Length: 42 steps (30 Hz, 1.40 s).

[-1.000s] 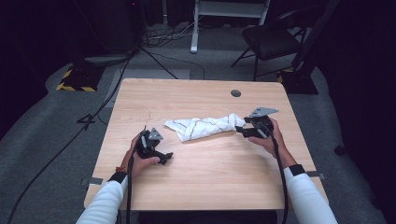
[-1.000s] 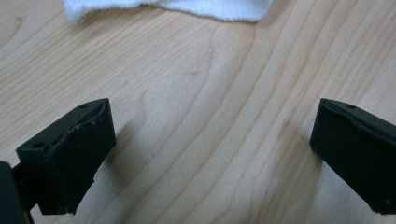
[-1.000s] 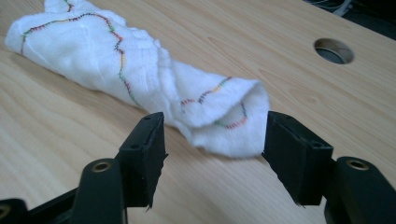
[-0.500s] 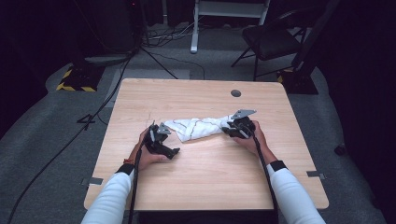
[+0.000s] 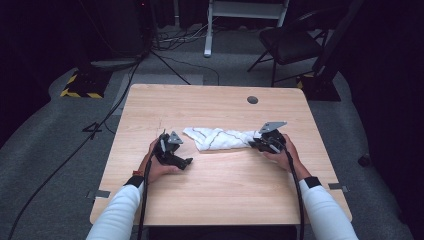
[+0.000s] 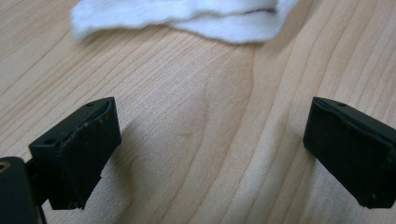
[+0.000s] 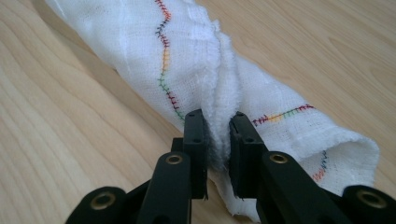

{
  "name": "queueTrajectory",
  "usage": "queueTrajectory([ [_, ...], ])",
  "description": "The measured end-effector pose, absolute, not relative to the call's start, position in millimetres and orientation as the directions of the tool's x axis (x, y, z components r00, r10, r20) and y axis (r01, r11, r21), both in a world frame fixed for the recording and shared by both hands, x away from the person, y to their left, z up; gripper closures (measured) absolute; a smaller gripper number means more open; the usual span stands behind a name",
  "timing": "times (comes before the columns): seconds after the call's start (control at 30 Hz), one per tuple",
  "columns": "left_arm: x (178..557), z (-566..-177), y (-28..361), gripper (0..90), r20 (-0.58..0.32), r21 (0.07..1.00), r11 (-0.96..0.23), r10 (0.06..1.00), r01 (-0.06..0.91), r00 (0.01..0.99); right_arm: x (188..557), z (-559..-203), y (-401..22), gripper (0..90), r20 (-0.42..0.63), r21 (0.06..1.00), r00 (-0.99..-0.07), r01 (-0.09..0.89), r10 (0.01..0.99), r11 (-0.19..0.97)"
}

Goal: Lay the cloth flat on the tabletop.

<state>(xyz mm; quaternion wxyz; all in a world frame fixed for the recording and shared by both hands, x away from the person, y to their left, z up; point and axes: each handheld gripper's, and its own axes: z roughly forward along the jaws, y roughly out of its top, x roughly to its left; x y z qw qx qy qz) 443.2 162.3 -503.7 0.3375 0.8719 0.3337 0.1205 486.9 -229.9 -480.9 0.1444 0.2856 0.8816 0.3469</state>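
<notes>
On the wooden table, the left claw sits at the left, low over the wood, held in the person's left hand. Its jaws stand wide apart with nothing between them; in the left gripper view they frame bare wood grain, and the near edge of the white cloth lies well ahead of them, untouched.

At the middle of the table lies the white cloth, bunched into a long, loose roll that runs left to right across the table, between the two claws. Thin lines of coloured zigzag stitching cross it, as the right gripper view shows up close. Its left end is near the left claw but apart from it.

At the right end of the roll is the right claw, held in the person's right hand, with a grey three-cornered plate on top. Its jaws have just been closing, and a fold of the cloth is between them: in the right gripper view the two black jaws stand close together with a ridge of the fabric pinched up between the pads, clamped on the cloth near its frayed end.

Beyond the table's far edge, to the right, a dark chair stands on the grey floor.
</notes>
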Motion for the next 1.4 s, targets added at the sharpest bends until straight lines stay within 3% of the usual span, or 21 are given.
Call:
queueTrajectory([
  [0.23, 449.3, -503.5, 152.4, 7.3, -0.022, 0.677, -0.55, 0.649, 0.489, 0.761, 482.8, -480.3, -268.3, 77.9, -0.06, 0.693, -0.755, 0.439, 0.652, 0.571],
  [0.37, 456.8, -502.6, 141.9, 18.2, -0.023, 0.692, -0.544, 0.64, 0.475, 0.768, 482.9, -479.8, -276.3, 74.9, -0.069, 0.7, -0.728, 0.451, 0.682, 0.553],
  [0.43, 462.2, -502.5, 136.4, 15.7, -0.023, 0.69, -0.544, 0.642, 0.478, 0.766, 484.1, -480.2, -278.5, 71.9, -0.071, 0.703, -0.708, 0.464, 0.703, 0.539],
  [0.67, 479.3, -499.2, 121.5, 19.2, 0.002, 0.704, -0.553, 0.629, 0.446, 0.777, 483.8, -479.3, -278.1, 61.0, -0.095, 0.711, -0.666, 0.475, 0.74, 0.519],
  [1.13, 506.5, -501.1, 100.0, 25.9, -0.027, 0.713, -0.552, 0.594, 0.432, 0.804, 485.0, -483.6, -276.8, 58.8, -0.114, 0.713, -0.636, 0.482, 0.763, 0.509],
  [1.2, 506.1, -500.8, 97.4, 32.9, -0.016, 0.709, -0.564, 0.588, 0.424, 0.809, 485.1, -484.0, -277.0, 58.9, -0.113, 0.715, -0.634, 0.483, 0.765, 0.506],
  [1.4, 499.3, -495.0, 96.0, 70.2, 0.012, 0.691, -0.616, 0.533, 0.378, 0.846, 485.4, -483.8, -276.9, 56.3, -0.119, 0.716, -0.633, 0.479, 0.765, 0.508],
])
